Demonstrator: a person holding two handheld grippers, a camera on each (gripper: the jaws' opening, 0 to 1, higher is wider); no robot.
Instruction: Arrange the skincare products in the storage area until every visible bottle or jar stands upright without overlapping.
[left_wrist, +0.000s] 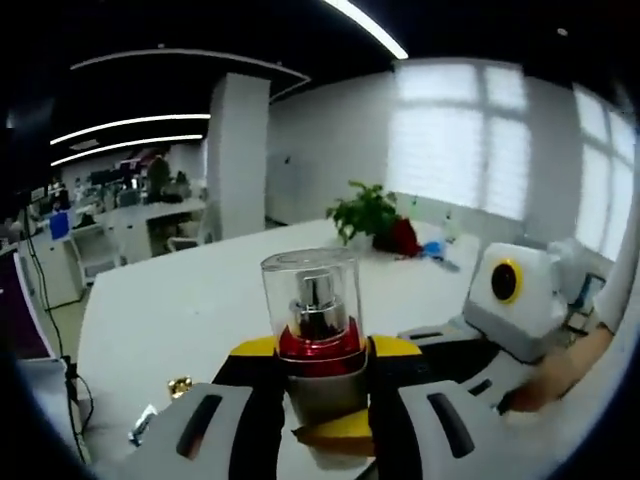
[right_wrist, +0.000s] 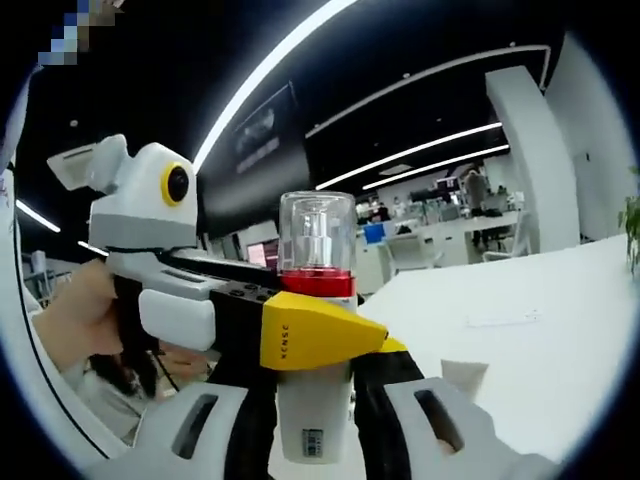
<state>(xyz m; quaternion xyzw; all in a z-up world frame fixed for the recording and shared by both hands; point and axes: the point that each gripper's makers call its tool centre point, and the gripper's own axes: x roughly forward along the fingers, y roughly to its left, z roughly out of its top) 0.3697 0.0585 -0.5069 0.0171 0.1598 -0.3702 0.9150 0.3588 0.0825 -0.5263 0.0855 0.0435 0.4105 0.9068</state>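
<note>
Far left, left gripper view: a small gold-coloured item (left_wrist: 179, 386) lies on the white surface (left_wrist: 190, 300) I am working over, just beside my left jaw.

Left gripper (left_wrist: 326, 400): I have its jaws clenched on the bottle (left_wrist: 318, 335), one on each side of its grey lower body.

The bottle, left gripper view: upright between my jaws, clear domed cap over a silver pump, red collar below, lifted off the surface.

Centre background: a potted plant (left_wrist: 364, 212) stands well apart on the far edge of the surface, a red object just beside it.

Right of the left gripper view: the right gripper's white housing with its yellow ring, and a person's hand (left_wrist: 560, 375) low beside it.

Left of the right gripper view: a hand (right_wrist: 80, 320) grips the left gripper's handle; that gripper reaches across, its yellow tip pressed to the bottle (right_wrist: 316, 330) just under the red collar.

Right gripper (right_wrist: 315, 440): my jaws flank the bottle's pale lower body, which stands upright between them; I cannot tell whether they press it or merely bracket it.

Right background: the white surface (right_wrist: 540, 340) runs off toward distant office desks.
</note>
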